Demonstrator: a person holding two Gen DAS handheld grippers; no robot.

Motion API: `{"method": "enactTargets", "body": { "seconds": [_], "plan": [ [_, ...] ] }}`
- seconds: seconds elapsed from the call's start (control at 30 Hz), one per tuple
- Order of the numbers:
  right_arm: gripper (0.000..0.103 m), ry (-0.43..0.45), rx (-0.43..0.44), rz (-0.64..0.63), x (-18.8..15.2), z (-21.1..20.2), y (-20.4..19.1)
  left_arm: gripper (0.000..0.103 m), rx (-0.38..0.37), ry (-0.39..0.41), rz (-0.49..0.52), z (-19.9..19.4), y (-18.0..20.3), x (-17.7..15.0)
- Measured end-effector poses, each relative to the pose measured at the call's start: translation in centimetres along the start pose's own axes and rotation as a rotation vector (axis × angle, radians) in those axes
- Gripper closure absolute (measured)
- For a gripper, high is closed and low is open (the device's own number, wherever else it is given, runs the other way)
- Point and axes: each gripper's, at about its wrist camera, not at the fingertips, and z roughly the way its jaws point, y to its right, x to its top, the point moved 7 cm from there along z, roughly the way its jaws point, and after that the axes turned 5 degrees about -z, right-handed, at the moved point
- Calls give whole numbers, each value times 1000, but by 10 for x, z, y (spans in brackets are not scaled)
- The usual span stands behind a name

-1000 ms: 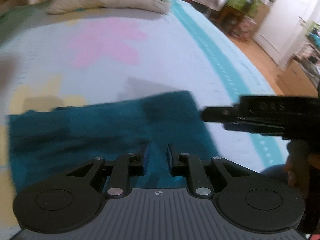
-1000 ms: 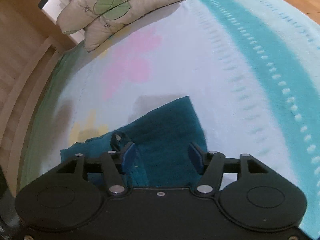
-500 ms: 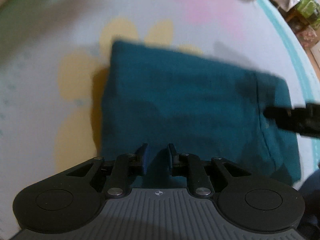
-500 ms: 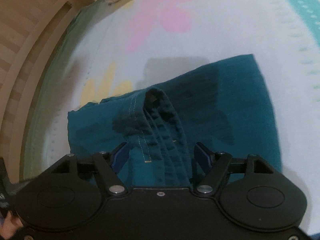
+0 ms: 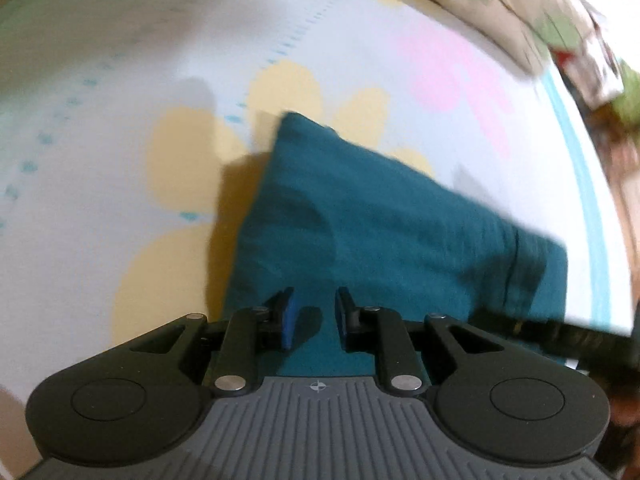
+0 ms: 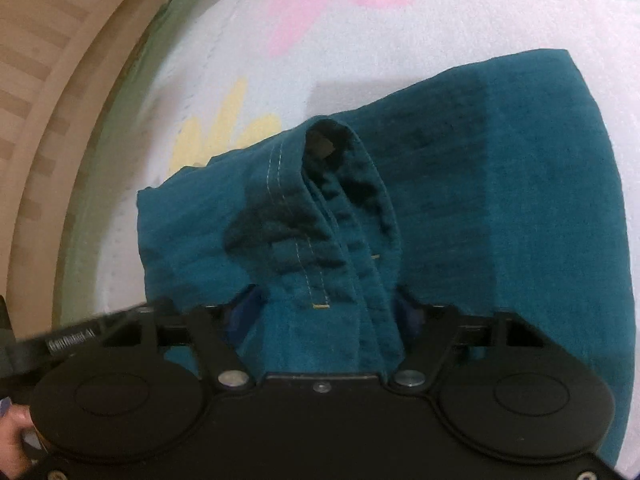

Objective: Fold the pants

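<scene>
I see the teal pants (image 6: 500, 184), a soft crinkled weave with pale topstitching, folded into a rough rectangle on the flower-print bedspread (image 5: 100, 80). In the left wrist view their long axis runs from 11 to 4 o'clock. My right gripper (image 6: 326, 312) is closing around a raised ridge of waistband between the blue pads (image 6: 244, 312); whether they press it yet, I can't tell. My left gripper (image 5: 314, 316) hangs just over the near edge, jaws slightly apart, nothing between them. Bare bedspread lies open toward 9 and 12 o'clock; a wooden bed frame (image 6: 48, 100) curves at 10 o'clock in the right view.
</scene>
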Motion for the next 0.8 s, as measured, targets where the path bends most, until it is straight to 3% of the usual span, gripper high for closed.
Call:
{"method": "enactTargets", "body": {
  "seconds": [0.03, 0.07, 0.23, 0.4, 0.5, 0.63, 0.8],
  "plan": [
    [73, 4, 3, 8, 0, -1, 1, 83, -4, 7, -30, -1, -6, 1],
    [79, 7, 21, 19, -1, -3, 1, 83, 0, 16, -46, -3, -10, 2],
    [83, 80, 35, -93, 1, -35, -39, 83, 27, 78, -69, -8, -15, 7],
    [84, 183, 93, -193, 7, -103, -79, 83, 36, 121, -46, -13, 0, 5],
    [84, 195, 12, -172, 11, -129, -61, 83, 39, 134, -9, -16, 6, 6],
    [83, 134, -206, -79, 9, -121, -2, 83, 39, 113, 56, -10, 19, 1],
    [81, 27, -294, 8, -2, -86, 37, 83, 15, 53, 161, -1, 38, -13]
  ]
}}
